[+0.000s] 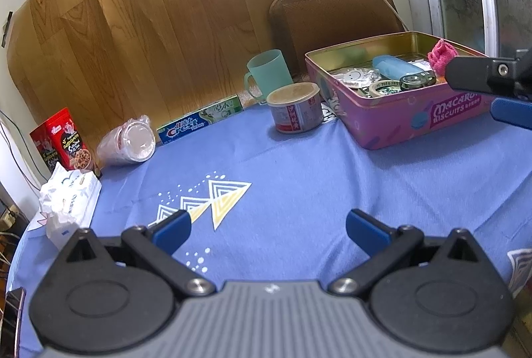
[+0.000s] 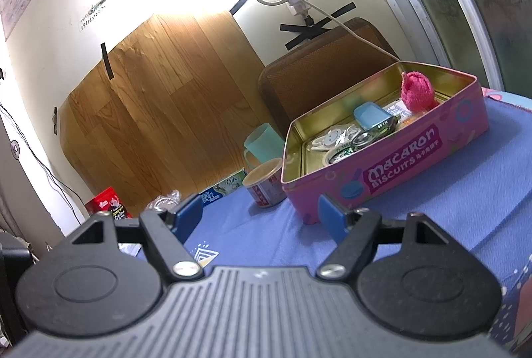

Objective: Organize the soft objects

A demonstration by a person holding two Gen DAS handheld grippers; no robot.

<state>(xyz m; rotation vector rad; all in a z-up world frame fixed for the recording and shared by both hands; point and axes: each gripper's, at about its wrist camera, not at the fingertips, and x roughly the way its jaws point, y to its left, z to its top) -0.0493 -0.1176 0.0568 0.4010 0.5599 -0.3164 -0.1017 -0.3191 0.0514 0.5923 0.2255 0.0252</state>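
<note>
A pink fluffy cloth lies in the far right corner of the pink macaron biscuit tin, beside a light blue case, tape rolls and small round items. My left gripper hovers open over the blue tablecloth, with nothing between its blue pads. My right gripper is open too, just in front of the tin's near left corner and holding nothing. In the left wrist view its black finger and blue pad show at the right edge, by the tin.
Left of the tin stand a lidded can and a mint green cup. A toothpaste box, a bagged plastic cup, a red snack pouch and a tissue pack line the table's left side. A wood-grain panel backs it.
</note>
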